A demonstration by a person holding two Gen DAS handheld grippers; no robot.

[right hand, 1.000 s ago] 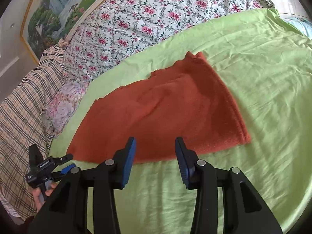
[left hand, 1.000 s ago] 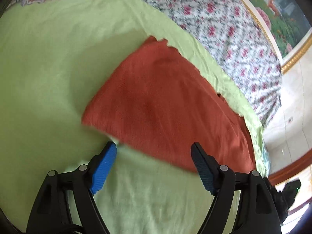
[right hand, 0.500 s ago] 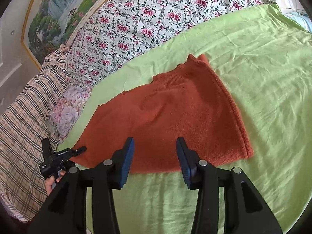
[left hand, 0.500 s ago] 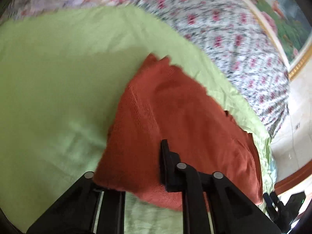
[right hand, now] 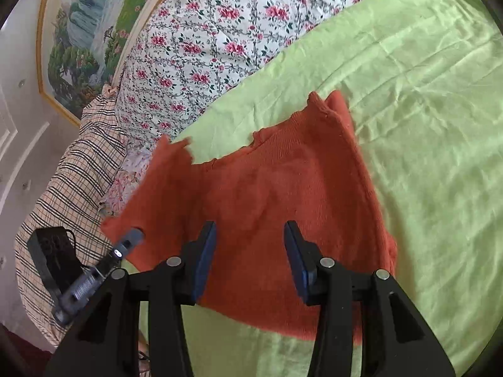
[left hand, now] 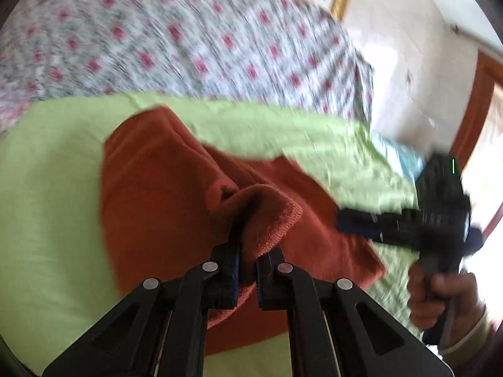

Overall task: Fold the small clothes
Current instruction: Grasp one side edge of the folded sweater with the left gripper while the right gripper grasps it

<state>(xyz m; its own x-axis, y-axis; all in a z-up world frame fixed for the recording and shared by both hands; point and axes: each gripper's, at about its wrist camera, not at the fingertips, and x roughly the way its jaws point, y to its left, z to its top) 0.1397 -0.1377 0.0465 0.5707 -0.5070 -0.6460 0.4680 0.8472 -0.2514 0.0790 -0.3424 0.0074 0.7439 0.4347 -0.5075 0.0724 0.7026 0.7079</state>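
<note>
folding is under way on a rust-orange knitted garment (right hand: 292, 194) that lies spread on a lime-green sheet (right hand: 424, 72) over a bed, with a floral quilt (right hand: 220, 31) behind it. the left gripper (left hand: 246, 270) has its jaws clenched on a bunched corner of the garment, which is lifted off the sheet and curls over toward the rest of the cloth. the right gripper (right hand: 250, 257) hovers above the garment's near edge; its jaws are opening and nothing is between them, the cloth lying below. the left wrist view is blurred and shows a person's hand (left hand: 440, 295) on the right gripper's handle. the first fold seems begun. next, the raised corner likely needs carrying across while the right gripper takes the near edge, keeping both edges level.
</note>
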